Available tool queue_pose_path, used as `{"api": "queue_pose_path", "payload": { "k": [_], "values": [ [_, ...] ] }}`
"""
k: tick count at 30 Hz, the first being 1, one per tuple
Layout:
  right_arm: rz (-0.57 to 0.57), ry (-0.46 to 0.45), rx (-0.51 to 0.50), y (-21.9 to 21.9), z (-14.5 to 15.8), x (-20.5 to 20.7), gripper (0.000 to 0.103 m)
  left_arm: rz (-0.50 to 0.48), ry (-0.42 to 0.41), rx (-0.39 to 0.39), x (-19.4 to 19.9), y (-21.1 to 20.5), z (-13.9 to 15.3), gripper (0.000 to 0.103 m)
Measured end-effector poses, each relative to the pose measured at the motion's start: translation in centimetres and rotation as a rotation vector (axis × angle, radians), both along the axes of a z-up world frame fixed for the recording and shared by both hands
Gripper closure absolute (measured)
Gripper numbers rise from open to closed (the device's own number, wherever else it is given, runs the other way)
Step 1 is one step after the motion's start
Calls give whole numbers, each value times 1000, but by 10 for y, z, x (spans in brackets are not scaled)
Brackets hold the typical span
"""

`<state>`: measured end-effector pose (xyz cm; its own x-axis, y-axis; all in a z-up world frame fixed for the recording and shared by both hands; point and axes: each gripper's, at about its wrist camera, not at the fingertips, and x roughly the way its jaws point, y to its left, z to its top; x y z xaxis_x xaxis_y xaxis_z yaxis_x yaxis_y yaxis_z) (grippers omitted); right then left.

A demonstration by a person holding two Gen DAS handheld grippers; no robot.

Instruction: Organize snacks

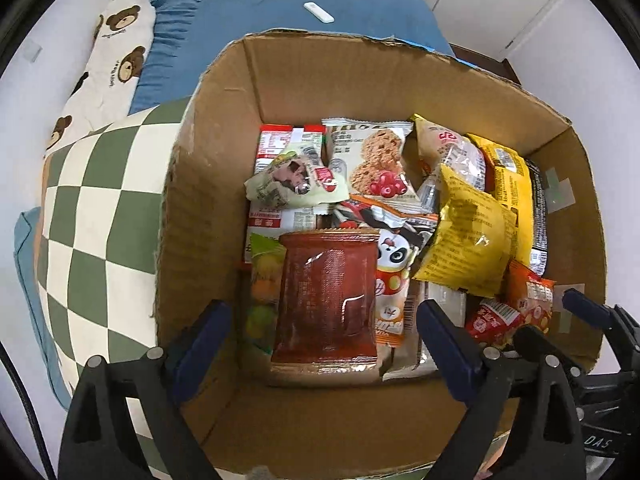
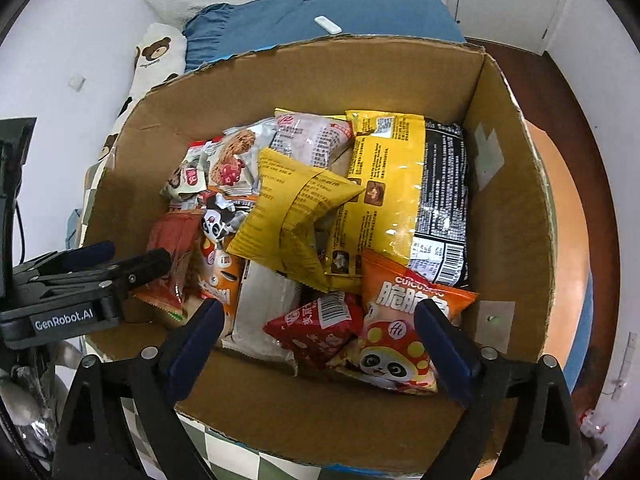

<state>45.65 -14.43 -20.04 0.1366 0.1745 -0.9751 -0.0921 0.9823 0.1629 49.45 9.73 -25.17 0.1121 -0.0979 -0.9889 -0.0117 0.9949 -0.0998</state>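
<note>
Inside the brown cardboard box [image 1: 224,128] of piled snacks, both open tongs hover empty: the left gripper [image 1: 320,328] should straddle the dark red foil packet [image 1: 326,296] squarely, the right gripper [image 2: 320,336] the small red pouch [image 2: 316,330]

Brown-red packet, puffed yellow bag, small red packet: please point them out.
brown-red packet [image 1: 326,296], left wrist view, middle of its face
puffed yellow bag [image 2: 296,216], right wrist view, back seam
small red packet [image 2: 316,330], right wrist view, middle
</note>
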Motion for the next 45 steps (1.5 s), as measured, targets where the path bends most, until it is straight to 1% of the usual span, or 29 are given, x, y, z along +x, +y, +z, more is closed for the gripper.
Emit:
{"api": "queue_pose_path", "payload": {
  "k": [8,12,14,20,23,31,33,37,45],
  "values": [
    [-19,-28,-40,-1,8,-6,4,8,-28,14,-14,1,4,7],
    [-31,-52,-44,-5,18,-14,4,10,-66,16,-24,2,18,7],
    [-33,-76,-52,-6,26,-20,4,7,-98,19,-33,1,30,7],
    [-42,-161,-64,-9,58,-42,2,10,-186,21,-58,3,59,7],
    [-44,-204,-70,-10,74,-54,2,10,-245,28,-75,4,80,7],
    [-66,-296,-64,-16,114,-94,2,26,-329,4,-110,6,114,7],
    [-69,-327,-67,-17,126,-106,2,31,-349,-3,-121,6,123,7],
    [-70,-403,-71,-18,155,-139,1,26,-417,22,-151,2,143,7],
    [-53,-533,-74,-11,206,-204,1,2,-531,35,-214,-2,183,7]
  ]
}}
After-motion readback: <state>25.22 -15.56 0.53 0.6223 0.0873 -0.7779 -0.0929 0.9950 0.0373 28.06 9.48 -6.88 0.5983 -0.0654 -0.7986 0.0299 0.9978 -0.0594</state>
